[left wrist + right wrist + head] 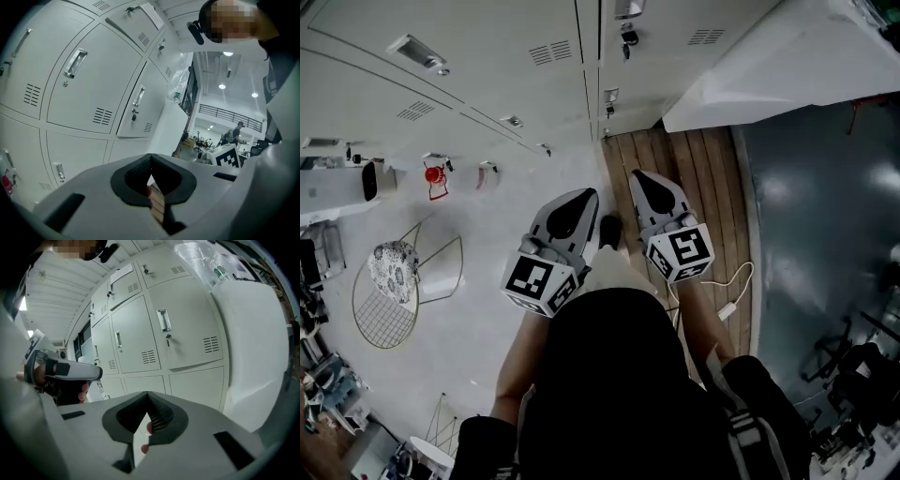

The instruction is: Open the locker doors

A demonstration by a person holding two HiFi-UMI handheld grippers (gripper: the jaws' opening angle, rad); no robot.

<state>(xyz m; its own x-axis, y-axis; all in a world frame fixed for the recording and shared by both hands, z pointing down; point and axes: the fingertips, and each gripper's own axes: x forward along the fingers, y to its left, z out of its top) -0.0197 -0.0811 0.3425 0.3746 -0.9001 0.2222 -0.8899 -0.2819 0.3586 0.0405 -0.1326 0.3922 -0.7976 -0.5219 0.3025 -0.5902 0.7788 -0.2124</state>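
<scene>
A bank of pale grey lockers [487, 66] fills the top of the head view, its doors fitted with metal handles, small locks and vent slots. My left gripper [586, 195] and right gripper [639, 176] are held side by side close to the person's body, tips pointing toward the lockers and well short of them. In the left gripper view a door handle [75, 63] is up and to the left, and the left gripper [150, 158] is shut on nothing. The right gripper [147, 395] is also shut and empty, with a door handle [163, 319] above it.
A large white wrapped block [769, 66] stands right of the lockers. A strip of wooden boards [698, 187] runs underfoot with a white cable [729, 298] on it. A wire frame [394, 291] and a red item [436, 178] are at the left. People [236, 132] stand far off.
</scene>
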